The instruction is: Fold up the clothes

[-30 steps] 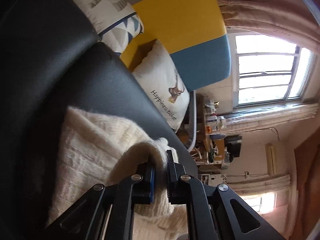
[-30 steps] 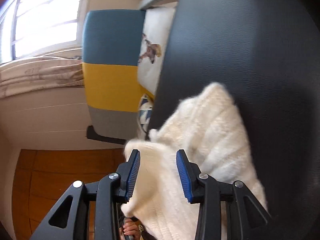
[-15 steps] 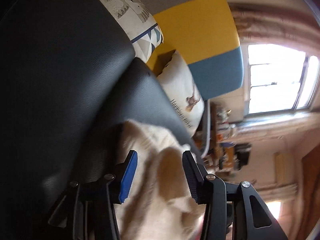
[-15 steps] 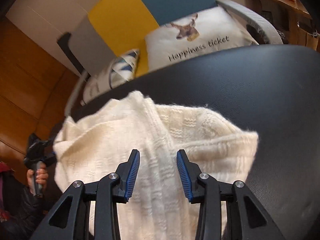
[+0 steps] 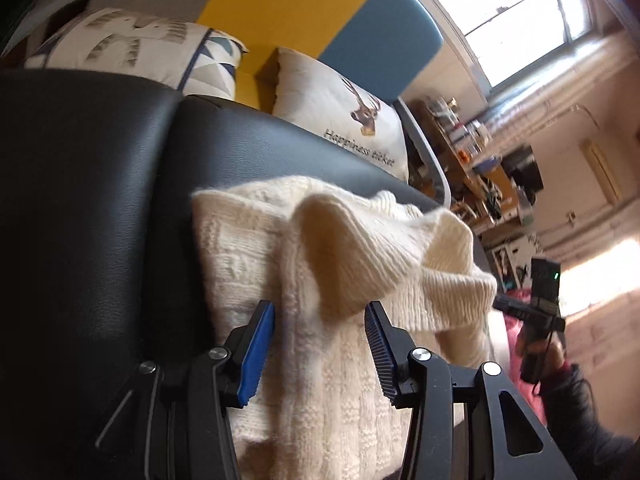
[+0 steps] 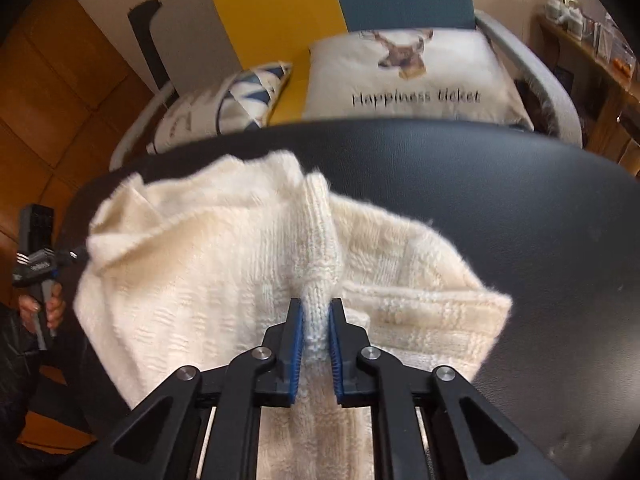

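A cream knitted sweater (image 6: 224,280) lies crumpled and partly folded on the black padded surface (image 6: 500,208), a ribbed fold raised along its middle.

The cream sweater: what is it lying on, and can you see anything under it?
The cream sweater lies on a black padded leather surface. Only that surface shows around it. What sits beneath the knit itself is covered, so nothing there can be told.
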Tool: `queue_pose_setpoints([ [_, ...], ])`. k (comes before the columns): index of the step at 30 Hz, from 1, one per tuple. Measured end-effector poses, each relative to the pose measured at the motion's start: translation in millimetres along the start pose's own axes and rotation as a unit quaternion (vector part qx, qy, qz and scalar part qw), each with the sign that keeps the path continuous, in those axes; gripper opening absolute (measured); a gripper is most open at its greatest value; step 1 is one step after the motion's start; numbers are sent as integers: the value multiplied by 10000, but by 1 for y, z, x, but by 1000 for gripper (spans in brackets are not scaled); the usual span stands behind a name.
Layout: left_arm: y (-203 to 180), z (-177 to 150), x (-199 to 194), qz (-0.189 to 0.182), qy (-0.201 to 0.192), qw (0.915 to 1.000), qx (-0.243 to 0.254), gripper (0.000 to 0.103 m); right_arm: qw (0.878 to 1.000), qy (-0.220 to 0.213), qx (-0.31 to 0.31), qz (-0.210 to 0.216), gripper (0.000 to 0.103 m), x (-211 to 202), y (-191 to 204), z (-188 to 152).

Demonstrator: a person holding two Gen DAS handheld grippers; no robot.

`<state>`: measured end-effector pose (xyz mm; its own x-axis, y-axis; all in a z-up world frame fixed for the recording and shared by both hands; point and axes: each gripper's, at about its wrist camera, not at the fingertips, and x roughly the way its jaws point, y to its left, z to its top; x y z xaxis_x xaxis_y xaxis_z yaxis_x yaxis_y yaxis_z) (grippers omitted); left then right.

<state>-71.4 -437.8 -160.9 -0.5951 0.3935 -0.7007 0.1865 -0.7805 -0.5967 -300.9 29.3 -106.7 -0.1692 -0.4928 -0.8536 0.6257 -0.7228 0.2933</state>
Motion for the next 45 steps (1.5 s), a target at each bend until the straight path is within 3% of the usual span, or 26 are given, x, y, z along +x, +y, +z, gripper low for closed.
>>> queue_pose_setpoints([
  [2,-2,1,3,45,93,9999,126,46,9997,-81,193,-156,11,-7,-12,-2],
  [4,-3,1,6,23,170,9997,193,9,9977,-40,548,-405,11,-3,-34,-8],
  [5,-5,-1,6,13,113,9998,174,9,9959,64,790,-429,11,4,-46,-16],
  [7,-3,-5,-6,-503,-154,9985,-123,7,9928,203,1123,-363,11,16,-62,-35],
  [10,12,-12,-23,-1238,-597,9877,-745,8,9906,-30,1365,-57,11,9,-69,-44],
  [12,28,-12,-12,-1180,-371,9857,-1141,10,9911,24,1330,-36,11,9,-70,-43],
  [13,32,-12,-4,-946,-215,9876,-1235,19,9914,54,1307,-23,11,11,-69,-43],
  [15,33,-15,11,-623,17,9904,-1234,25,9919,107,1267,4,11,13,-68,-42],
  [17,21,-18,11,-442,-33,9945,-952,23,9915,9,1300,78,12,4,-67,-40],
  [18,15,-19,8,-515,-54,9947,-890,9,9916,-72,1275,180,12,-4,-64,-40],
  [22,2,-35,-13,-433,-7,9970,-648,8,9925,-9,1222,41,12,-5,-66,-52],
  [25,19,-56,-7,-285,233,9951,-915,8,9888,-17,1481,164,12,5,-77,-63],
  [29,36,-76,-10,-640,81,9877,-1423,9,9900,-59,1407,77,12,5,-71,-57],
  [33,29,-59,-16,-581,-42,9885,-1396,20,9935,-4,1127,-137,12,0,-59,-46],
  [35,22,-45,-25,-585,-329,9895,-1279,29,9939,-55,1097,-134,12,-5,-58,-42],
  [37,11,-28,-26,-631,-491,9908,-1094,44,9941,2,1070,-161,12,-5,-58,-38],
  [39,4,-11,-18,-413,-432,9945,-863,47,9940,103,1077,-180,12,-3,-61,-38],
  [44,5,15,14,56,-60,9986,-523,45,9937,219,1084,-153,13,4,-64,-41],
  [45,2,16,20,236,-26,9989,-397,23,9944,211,1027,-160,12,3,-62,-40],
])
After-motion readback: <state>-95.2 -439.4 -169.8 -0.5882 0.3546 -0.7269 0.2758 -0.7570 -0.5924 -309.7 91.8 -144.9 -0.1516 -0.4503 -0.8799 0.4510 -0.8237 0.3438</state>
